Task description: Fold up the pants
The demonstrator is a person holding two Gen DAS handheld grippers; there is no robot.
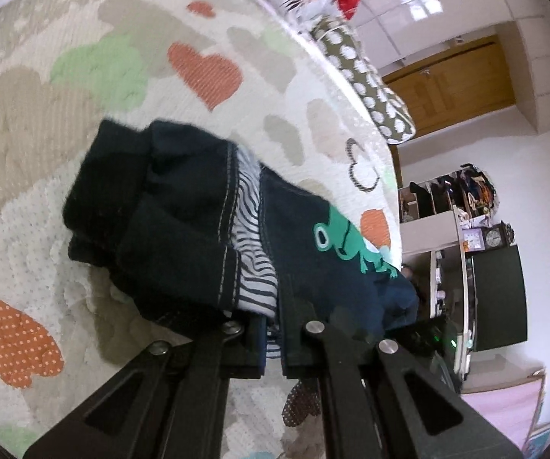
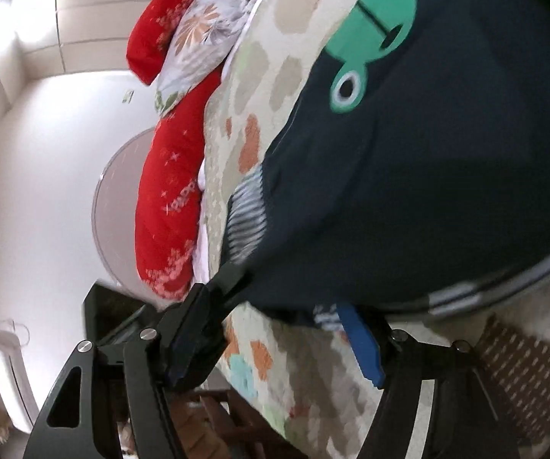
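Over the bed point(image 1: 83, 88), my left tool point(image 1: 271, 348) is pinched tight on the pants point(image 1: 183, 229), lifting them mid-fold. From the right view, my right tool point(image 2: 297, 329) gapes wide with cloth draped between; next I'd lay them flat.

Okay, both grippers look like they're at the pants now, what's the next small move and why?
Probably close the right gripper first. The left gripper is already clamped on the navy frog-print pants, which lie bunched on the heart-patterned quilt. The right fingers are spread wide with the fabric edge between them, so it likely has no hold to lift with yet.
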